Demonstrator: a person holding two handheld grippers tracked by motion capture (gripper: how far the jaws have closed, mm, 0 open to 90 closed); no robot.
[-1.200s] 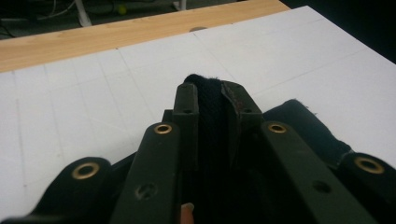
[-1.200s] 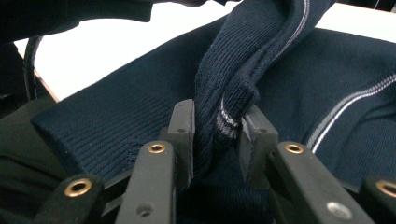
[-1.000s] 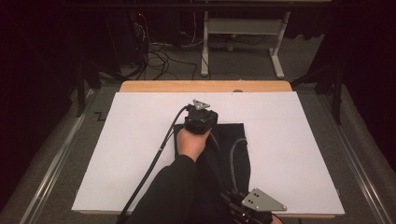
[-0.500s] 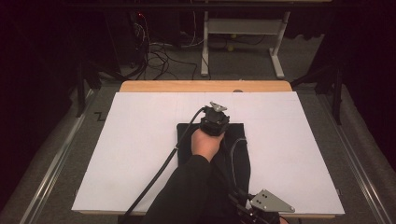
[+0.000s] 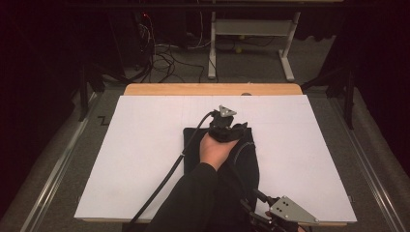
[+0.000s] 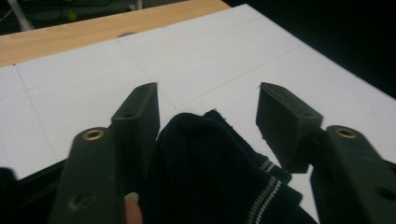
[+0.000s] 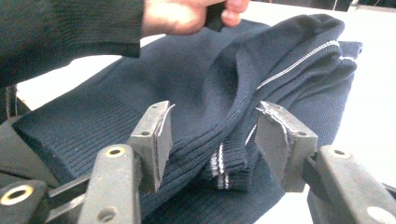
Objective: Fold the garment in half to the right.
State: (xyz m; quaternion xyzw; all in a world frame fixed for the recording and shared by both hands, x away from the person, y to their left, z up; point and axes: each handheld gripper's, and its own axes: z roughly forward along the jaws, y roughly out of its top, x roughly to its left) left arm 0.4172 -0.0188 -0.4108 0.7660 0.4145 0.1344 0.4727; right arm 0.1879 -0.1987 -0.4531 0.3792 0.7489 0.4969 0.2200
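- Our left tool (image 6: 208,109) is released over the navy sweater (image 7: 210,93) — we should seat fabric deep before clenching.
- Our right tool (image 7: 212,133) is released around the striped cuff (image 7: 229,165).

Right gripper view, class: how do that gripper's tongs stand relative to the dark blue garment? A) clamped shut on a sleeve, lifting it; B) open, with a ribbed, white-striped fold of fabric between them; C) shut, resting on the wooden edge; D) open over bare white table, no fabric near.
B: the right gripper's tongs stand apart, and the ribbed fold of the dark blue garment, with its white stripes, lies between them, not pinched.
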